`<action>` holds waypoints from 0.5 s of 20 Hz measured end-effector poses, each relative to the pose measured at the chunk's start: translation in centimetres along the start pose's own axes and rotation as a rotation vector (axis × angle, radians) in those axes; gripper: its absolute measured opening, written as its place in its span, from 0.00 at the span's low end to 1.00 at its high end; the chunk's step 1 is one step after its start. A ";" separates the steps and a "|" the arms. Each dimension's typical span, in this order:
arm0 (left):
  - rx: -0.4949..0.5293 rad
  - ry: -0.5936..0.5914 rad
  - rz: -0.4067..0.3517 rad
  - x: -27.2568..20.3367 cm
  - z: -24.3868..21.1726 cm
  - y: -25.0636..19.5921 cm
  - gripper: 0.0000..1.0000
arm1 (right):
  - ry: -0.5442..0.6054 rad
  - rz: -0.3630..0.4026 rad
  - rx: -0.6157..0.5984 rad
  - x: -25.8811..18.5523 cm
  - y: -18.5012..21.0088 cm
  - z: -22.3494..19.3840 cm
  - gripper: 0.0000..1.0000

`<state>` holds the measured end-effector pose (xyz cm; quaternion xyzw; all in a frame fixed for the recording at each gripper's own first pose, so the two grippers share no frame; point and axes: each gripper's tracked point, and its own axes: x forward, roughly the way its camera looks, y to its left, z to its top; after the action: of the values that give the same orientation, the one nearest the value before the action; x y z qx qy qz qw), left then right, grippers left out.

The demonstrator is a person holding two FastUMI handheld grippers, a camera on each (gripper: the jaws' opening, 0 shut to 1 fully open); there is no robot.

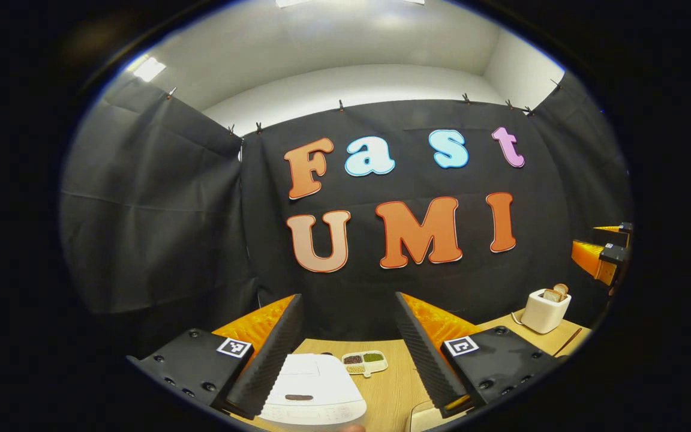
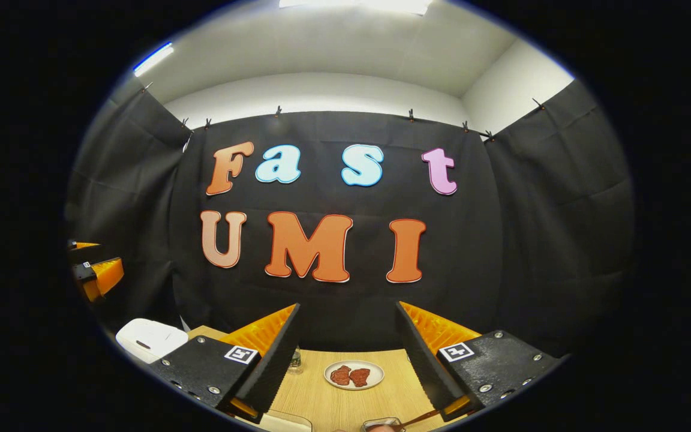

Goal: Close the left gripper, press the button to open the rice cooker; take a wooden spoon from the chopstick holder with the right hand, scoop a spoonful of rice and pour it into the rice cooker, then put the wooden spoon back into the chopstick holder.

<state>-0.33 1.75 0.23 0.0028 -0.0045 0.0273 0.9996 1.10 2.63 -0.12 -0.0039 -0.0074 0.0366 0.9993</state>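
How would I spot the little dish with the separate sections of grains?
Start at the wooden table and find the white rice cooker at its near edge. Just behind the cooker lies a small divided dish. It alone is split into compartments, holding dark, green and pale fillings, unlike the white toaster further right.

Staged recording booth, posing as a kitchen: black cloth (image 1: pixel 159 204) hanging clipped beneath white walls, closing in a wooden table (image 2: pixel 345 402). Beyond the tongs, lying ahead: rice cooker (image 1: pixel 312 393), divided dish of grains (image 1: pixel 364 362), toaster (image 1: pixel 544 311) holding bread, plate of meat (image 2: pixel 354 375).
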 end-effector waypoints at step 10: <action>-0.020 -0.010 0.059 0.9 0.3 3.3 0.84 | 0.006 0.004 0.000 0.2 0.4 -0.2 0.94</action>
<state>0.34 5.05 0.57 -0.0071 -0.0100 0.0565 0.9983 1.28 3.06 -0.27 -0.0043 -0.0044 0.0384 0.9992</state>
